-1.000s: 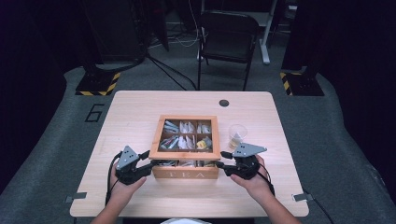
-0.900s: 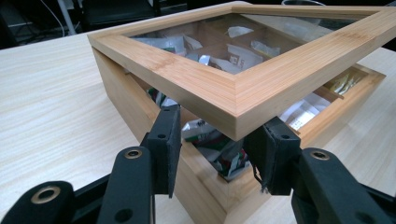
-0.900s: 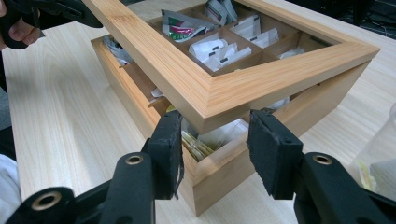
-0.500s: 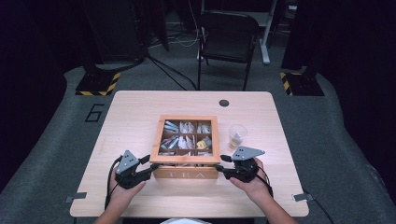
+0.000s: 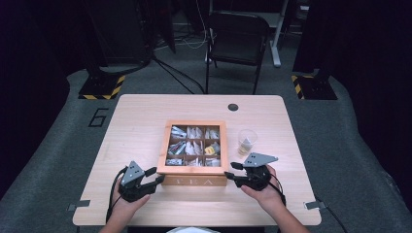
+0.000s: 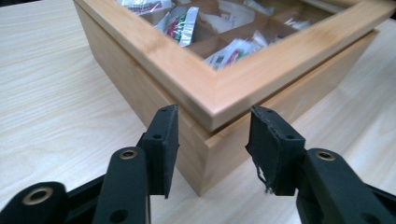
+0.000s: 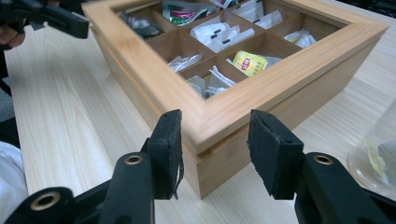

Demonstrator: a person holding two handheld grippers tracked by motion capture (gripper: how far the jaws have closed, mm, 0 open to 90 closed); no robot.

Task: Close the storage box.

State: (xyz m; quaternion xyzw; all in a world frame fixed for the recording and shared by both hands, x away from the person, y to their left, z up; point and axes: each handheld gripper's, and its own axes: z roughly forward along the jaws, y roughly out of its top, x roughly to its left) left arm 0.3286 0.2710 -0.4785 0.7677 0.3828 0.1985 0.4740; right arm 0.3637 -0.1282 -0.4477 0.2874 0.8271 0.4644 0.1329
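A wooden tea box (image 5: 194, 181) stands mid-table, its framed window lid lying on it and several tea sachets (image 5: 194, 145) showing in the compartments. My left gripper (image 5: 156, 175) is open at the box's near left corner. In the left gripper view its jaws (image 6: 214, 112) straddle that corner of the box (image 6: 154, 56) without touching. My right gripper (image 5: 230, 171) is open at the near right corner. The right gripper view has the jaws (image 7: 215, 115) either side of the corner of the box (image 7: 140, 60), with the left gripper (image 7: 56, 18) beyond.
A clear cup (image 5: 247, 141) with a tea bag in it stands just right of the box, close to my right gripper, and appears again as the cup (image 7: 378, 158). A dark round plug (image 5: 233, 107) sits in the tabletop at the back. A black chair (image 5: 238, 34) stands behind the table.
Both grippers have slid a little toward the near table edge, the left one more. The box and cup have not moved.
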